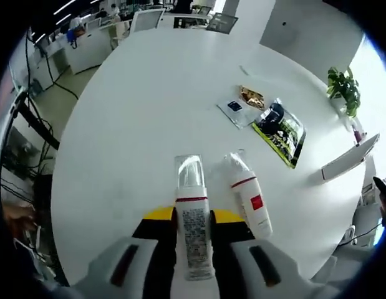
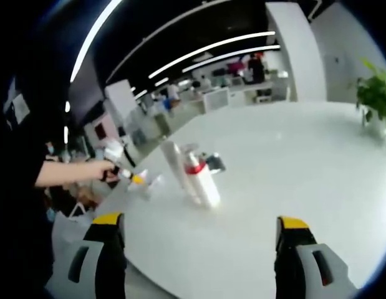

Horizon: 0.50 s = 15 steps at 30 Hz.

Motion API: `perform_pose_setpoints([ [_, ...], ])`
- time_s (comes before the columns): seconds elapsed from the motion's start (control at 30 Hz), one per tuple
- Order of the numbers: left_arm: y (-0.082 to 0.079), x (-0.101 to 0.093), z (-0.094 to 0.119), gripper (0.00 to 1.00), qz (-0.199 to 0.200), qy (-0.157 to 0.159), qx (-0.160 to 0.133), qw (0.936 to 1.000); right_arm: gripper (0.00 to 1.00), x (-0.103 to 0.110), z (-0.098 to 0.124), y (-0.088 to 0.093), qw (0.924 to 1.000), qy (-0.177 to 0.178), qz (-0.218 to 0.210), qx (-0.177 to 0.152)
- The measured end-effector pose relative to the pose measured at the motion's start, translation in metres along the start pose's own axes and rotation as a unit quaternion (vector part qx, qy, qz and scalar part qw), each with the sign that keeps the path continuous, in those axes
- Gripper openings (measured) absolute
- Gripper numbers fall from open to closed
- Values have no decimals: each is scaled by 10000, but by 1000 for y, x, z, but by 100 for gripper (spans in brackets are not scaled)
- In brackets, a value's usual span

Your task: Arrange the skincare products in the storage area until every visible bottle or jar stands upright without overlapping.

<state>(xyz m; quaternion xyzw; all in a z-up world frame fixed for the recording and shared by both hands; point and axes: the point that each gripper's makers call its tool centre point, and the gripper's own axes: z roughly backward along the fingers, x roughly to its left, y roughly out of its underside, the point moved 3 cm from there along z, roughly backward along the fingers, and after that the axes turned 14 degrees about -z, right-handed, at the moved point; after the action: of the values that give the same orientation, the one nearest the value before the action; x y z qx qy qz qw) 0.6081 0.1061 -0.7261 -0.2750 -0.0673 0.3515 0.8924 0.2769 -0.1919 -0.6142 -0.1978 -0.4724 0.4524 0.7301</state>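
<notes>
Bottle one (image 1: 194, 230) lies flat between the left gripper's (image 1: 194, 249) jaws, which look clamped on it, long axis pointing away along them, clear cap far. Just right lies bottle two (image 1: 250, 198) (also down). Right gripper (image 2: 196, 249) hangs wide apart, well off; white round table (image 1: 149, 106), open office behind.

Bright, even ceiling strip lights (image 2: 211, 47), glare on white table (image 1: 161, 93), window blowout at right, heavy fisheye edge warp, right gripper view soft.
</notes>
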Motion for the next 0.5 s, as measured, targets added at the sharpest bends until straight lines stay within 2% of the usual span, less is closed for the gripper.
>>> perform_pose_setpoints([
  [0.13,-12,-15,12,15,18,410,-415,9983,99,9,-3,0,9999,-128,36,9],
  [0.2,-13,-22,20,15,87,535,-460,9975,98,14,-5,0,9998,-210,55,26],
  [0.3,-18,-34,31,15,61,764,-685,9947,97,20,-6,-1,9994,-319,103,20],
  [0.4,-25,-51,43,15,60,1199,-943,9883,96,28,-8,-2,9988,-473,113,2],
  [0.5,-28,-60,52,15,-66,1308,-992,9864,95,32,-8,0,9985,-527,163,52],
])
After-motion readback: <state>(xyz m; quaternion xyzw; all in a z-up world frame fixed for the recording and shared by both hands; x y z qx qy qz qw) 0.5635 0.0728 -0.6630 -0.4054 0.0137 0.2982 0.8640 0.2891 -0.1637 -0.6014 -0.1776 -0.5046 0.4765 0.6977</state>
